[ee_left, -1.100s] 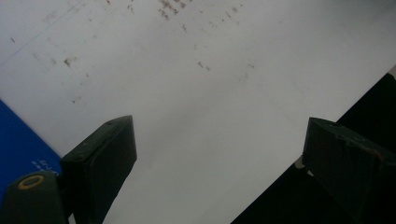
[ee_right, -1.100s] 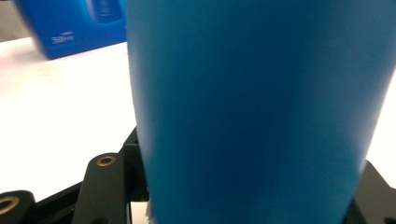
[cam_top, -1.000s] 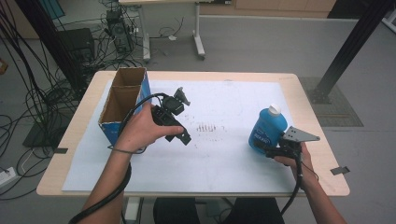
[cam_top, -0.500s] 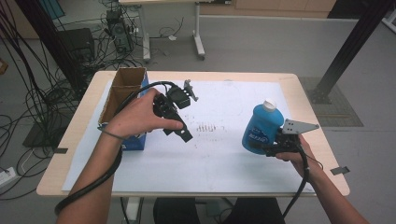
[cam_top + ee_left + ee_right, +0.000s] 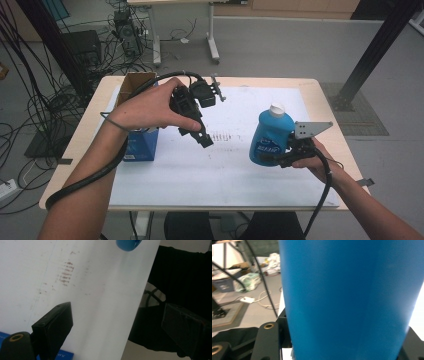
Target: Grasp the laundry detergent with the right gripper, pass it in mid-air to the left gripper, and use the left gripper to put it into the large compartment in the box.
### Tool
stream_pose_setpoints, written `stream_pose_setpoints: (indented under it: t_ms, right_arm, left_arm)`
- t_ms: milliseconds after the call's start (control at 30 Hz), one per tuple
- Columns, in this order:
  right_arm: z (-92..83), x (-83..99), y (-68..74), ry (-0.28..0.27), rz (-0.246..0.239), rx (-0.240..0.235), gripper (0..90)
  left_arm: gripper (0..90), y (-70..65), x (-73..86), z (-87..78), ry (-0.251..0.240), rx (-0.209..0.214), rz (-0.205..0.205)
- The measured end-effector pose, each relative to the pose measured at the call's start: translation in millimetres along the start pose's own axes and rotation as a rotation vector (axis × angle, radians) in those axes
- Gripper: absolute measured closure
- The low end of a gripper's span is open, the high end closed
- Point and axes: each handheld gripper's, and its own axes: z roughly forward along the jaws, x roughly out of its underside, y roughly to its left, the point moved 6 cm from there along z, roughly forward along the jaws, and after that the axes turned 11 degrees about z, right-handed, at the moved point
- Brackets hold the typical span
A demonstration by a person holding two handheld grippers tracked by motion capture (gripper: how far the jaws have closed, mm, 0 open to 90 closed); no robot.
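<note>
both hands have risen since the earlier frame: the blue bottle [image 5: 270,138] now hangs clear of the white mat [image 5: 235,170] at centre right of the high view, tilted a little, where it had stood on the surface, and the left gripper [image 5: 209,142] has lifted away from the cardboard box [image 5: 136,87] toward the upper middle of the frame.

right gripper [image 5: 270,159] is clamped on the bottle's lower body, its jaws pressed against the blue wall in the right gripper view, where the bottle [image 5: 352,300] takes up most of the picture. left gripper is released, jaws spread wide with nothing between them; in the left gripper view they frame bare mat and the table's near edge, with the base of the bottle [image 5: 128,243] at the top of the frame.

as a judgement, the pickup is done and the carry is under way; the bottle is not yet set down anywhere. if the box at the left of the frame is the goal, the whole crossing and the lowering are left.

open room is good: the mat between bottle and box is bare but for faint brown marks [image 5: 225,136]. the free hand and its cable [image 5: 95,175] lie across that path near the box. the table's right edge [image 5: 334,130] is near the bottle.
</note>
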Motion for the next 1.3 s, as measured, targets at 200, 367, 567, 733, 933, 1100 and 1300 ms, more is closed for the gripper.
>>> stream_pose_setpoints:
  t_ms: [200, 367, 567, 733, 933, 1100, 1300]
  right_arm:
    - [7.1, -17.3, 15.4, 0.015, -0.02, -0.076, 40.4]
    - [12.1, -28.5, 26.5, 0.025, -0.047, -0.129, 40.3]
    - [19.7, -35.6, 35.8, 0.063, -0.08, -0.187, 40.3]
    - [26.2, -43.0, 40.9, 0.062, -0.098, -0.215, 40.3]
    - [37.5, -47.7, 47.5, 0.05, -0.111, -0.238, 40.3]
    - [46.9, -47.7, 53.9, 0.047, -0.116, -0.259, 40.3]
    - [55.0, -49.6, 58.7, 0.057, -0.136, -0.272, 40.3]
  left_arm:
    - [10.2, -6.6, -14.0, -7.4, -0.001, 0.015, 0.051]
    - [10.2, -12.6, -22.9, -14.0, -0.014, 0.039, 0.091]
    - [10.1, -18.6, -32.0, -22.4, -0.01, 0.042, 0.127]
    - [10.1, -23.6, -38.5, -27.7, -0.002, 0.044, 0.157]
    - [10.1, -26.7, -46.7, -31.6, 0.028, 0.032, 0.183]
    - [9.9, -28.3, -53.5, -30.1, 0.034, 0.025, 0.199]
    - [9.9, -31.0, -60.3, -26.8, 0.039, 0.028, 0.221]
